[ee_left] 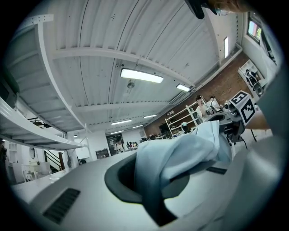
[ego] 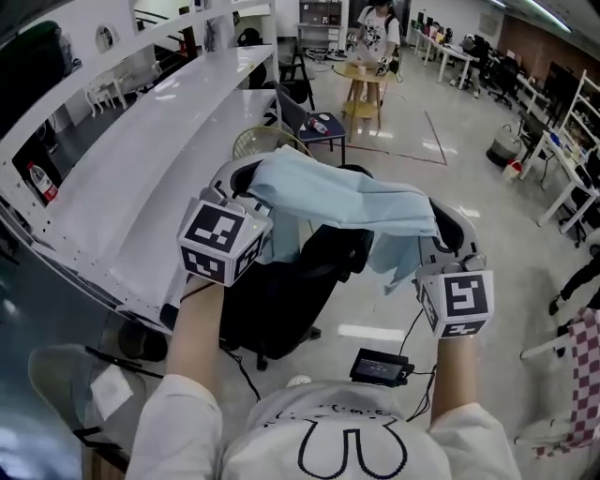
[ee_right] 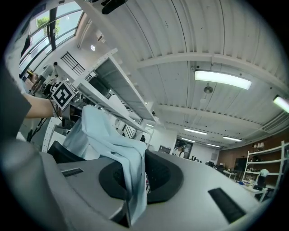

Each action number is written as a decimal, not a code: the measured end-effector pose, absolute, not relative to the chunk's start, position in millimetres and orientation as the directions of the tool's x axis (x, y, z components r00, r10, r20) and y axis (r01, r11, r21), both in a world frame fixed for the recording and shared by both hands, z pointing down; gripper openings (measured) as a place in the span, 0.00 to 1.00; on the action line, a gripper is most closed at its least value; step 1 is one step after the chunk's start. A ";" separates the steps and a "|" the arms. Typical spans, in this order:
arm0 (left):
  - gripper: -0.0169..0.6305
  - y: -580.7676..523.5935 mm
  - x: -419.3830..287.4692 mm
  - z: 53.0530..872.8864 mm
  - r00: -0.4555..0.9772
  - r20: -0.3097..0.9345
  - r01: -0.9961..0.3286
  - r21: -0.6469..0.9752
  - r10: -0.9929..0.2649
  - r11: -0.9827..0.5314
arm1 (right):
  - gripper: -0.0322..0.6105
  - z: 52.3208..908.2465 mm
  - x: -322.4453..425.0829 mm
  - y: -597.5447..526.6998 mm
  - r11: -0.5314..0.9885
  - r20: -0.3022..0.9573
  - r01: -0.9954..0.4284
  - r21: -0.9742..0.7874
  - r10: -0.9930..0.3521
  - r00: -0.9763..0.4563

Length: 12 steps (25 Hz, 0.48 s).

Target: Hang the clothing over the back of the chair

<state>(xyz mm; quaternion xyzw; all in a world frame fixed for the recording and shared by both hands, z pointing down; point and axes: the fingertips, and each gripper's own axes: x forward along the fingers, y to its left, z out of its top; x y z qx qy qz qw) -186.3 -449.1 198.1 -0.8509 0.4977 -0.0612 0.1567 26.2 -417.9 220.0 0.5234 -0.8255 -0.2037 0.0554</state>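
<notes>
A light blue garment (ego: pixel 349 202) is stretched between my two grippers, above the back of a black office chair (ego: pixel 298 274). My left gripper (ego: pixel 249 184) is shut on the garment's left end and my right gripper (ego: pixel 448 227) is shut on its right end. In the left gripper view the cloth (ee_left: pixel 180 155) runs from the pinched jaws of the left gripper (ee_left: pixel 158 211) toward the right gripper's marker cube (ee_left: pixel 241 106). In the right gripper view the cloth (ee_right: pixel 110 142) drops into the closed jaws of the right gripper (ee_right: pixel 128 211), and the left gripper's cube (ee_right: pixel 63 94) shows beyond it.
A long white counter (ego: pixel 141 159) runs along the left. Behind the chair stand a round wicker object (ego: pixel 264 141), a chair with a blue seat (ego: pixel 317 127) and a wooden stool table (ego: pixel 362 86) with a person (ego: pixel 377 26) at it. A black device (ego: pixel 379 367) lies on the floor.
</notes>
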 end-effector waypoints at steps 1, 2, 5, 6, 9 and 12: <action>0.08 -453.6 -182.4 202.4 0.513 -0.040 -0.817 -0.330 -0.857 -0.474 | 0.11 223.3 29.2 -421.5 0.361 -0.113 -0.846 0.393 -0.894 -0.434; 0.08 -458.1 -178.3 207.3 0.530 -0.027 -0.804 -0.334 -0.848 -0.492 | 0.11 227.2 31.7 -424.8 0.355 -0.103 -0.848 0.394 -0.900 -0.424; 0.08 -470.6 -166.9 222.5 0.571 0.014 -0.768 -0.344 -0.821 -0.541 | 0.11 241.3 35.5 -431.6 0.349 -0.067 -0.848 0.400 -0.911 -0.406; 0.08 -474.2 -163.6 228.1 0.584 0.026 -0.758 -0.341 -0.811 -0.556 | 0.11 247.2 36.3 -433.7 0.350 -0.052 -0.846 0.401 -0.914 -0.403; 0.08 -482.8 -154.8 245.1 0.622 0.057 -0.728 -0.325 -0.781 -0.604 | 0.11 266.5 39.8 -441.4 0.362 -0.012 -0.841 0.401 -0.916 -0.400; 0.08 -487.5 -150.3 258.9 0.660 0.091 -0.695 -0.303 -0.746 -0.652 | 0.11 283.4 43.5 -447.3 0.395 0.033 -0.833 0.387 -0.909 -0.415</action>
